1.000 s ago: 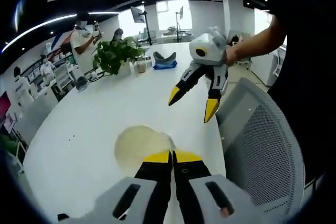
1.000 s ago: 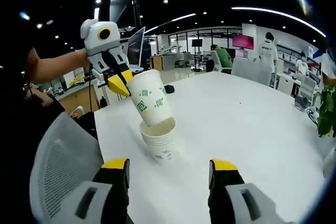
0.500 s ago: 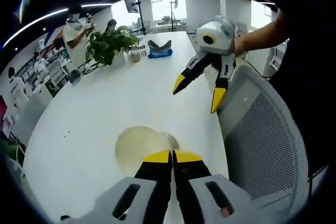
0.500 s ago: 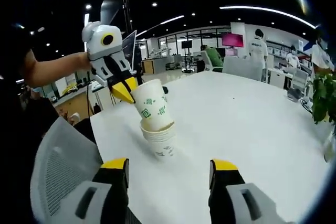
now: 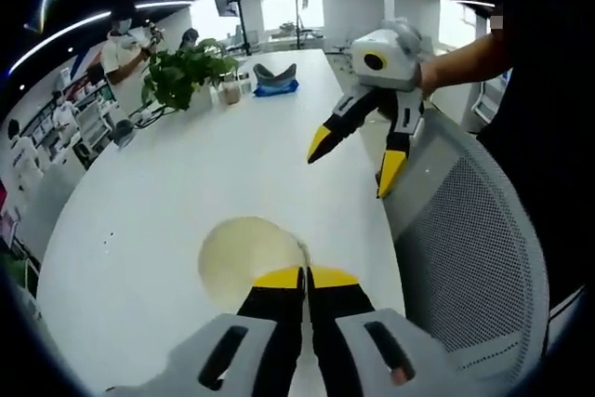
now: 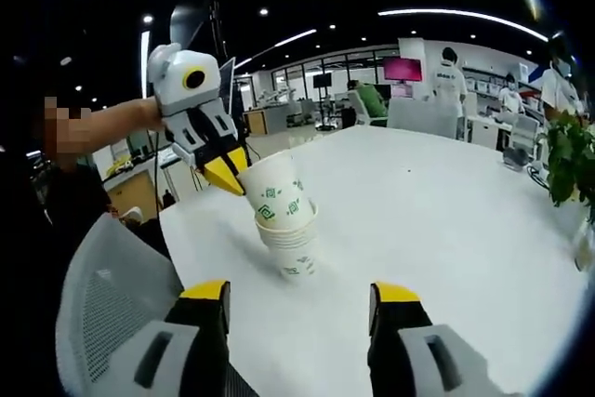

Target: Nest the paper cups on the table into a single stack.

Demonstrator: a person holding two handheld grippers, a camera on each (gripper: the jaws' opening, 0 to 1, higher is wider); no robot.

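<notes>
- Cups: in the left gripper view, a cup point(image 5: 249, 256) sits at lower centre, its rim pinched by the left gripper point(image 5: 305, 278), whose yellow-tipped jaws are pressed together on it.
- In the right gripper view, the right gripper point(image 6: 299, 304) rises from the bottom with its jaws spread and nothing between them.
- Just beyond, at centre, the stack point(image 6: 292, 246) stands on the white table point(image 6: 446, 230); the held cup leans part-way into its top.
- A grey mesh chair point(image 6: 107, 304) fills the lower left.
- Farther off at right are a plant point(image 6: 567, 160) and, in the background, people at desks.
</notes>
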